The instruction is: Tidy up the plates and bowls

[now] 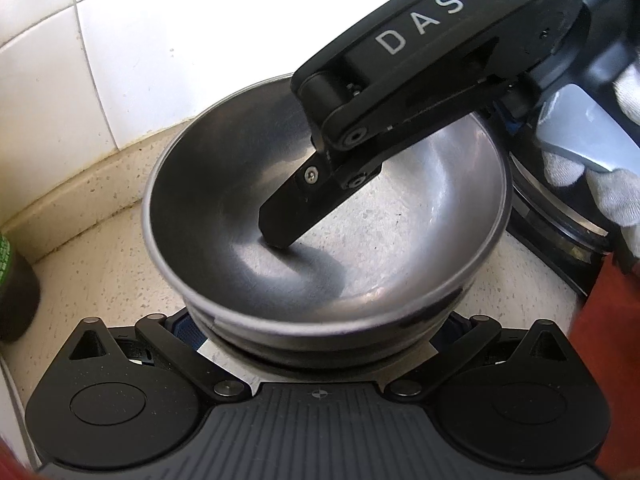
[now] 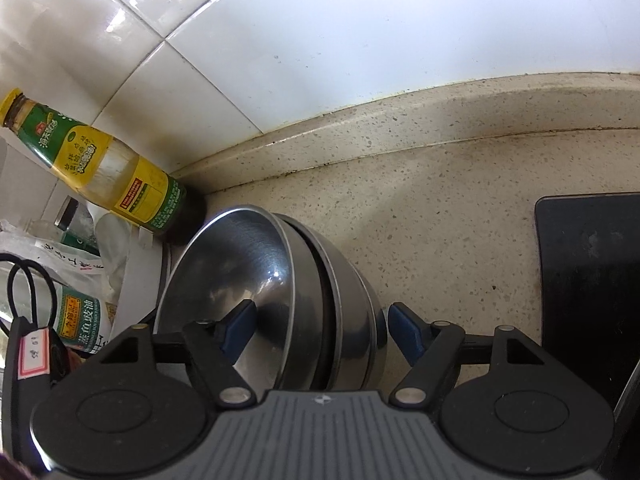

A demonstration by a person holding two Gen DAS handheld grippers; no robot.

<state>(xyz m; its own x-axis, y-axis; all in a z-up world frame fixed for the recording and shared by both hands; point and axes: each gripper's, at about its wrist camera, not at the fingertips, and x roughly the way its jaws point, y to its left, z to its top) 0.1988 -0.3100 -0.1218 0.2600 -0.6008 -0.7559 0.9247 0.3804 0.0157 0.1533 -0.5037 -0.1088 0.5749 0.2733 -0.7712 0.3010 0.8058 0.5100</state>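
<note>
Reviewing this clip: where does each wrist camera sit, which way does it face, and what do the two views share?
Left wrist: on the left gripper, looking steeply down into the stacked steel bowls by the tiled wall. Its own body fills the bottom; the other gripper's finger and a gloved hand enter from upper right.
Right wrist: on the right gripper, looking down at the stack's side, its fingers straddling the stack's wall; a bottle stands at left.
Shared: the bowls, the speckled counter, the tiled wall.

Bright daylight overexposes the white wall tiles (image 1: 132, 40) at 11 o'clock; glare streaks the steel bowl (image 1: 452, 184), a soft shadow pools inside it. Fisheye bending curves the edges, corners dark and blurred.
</note>
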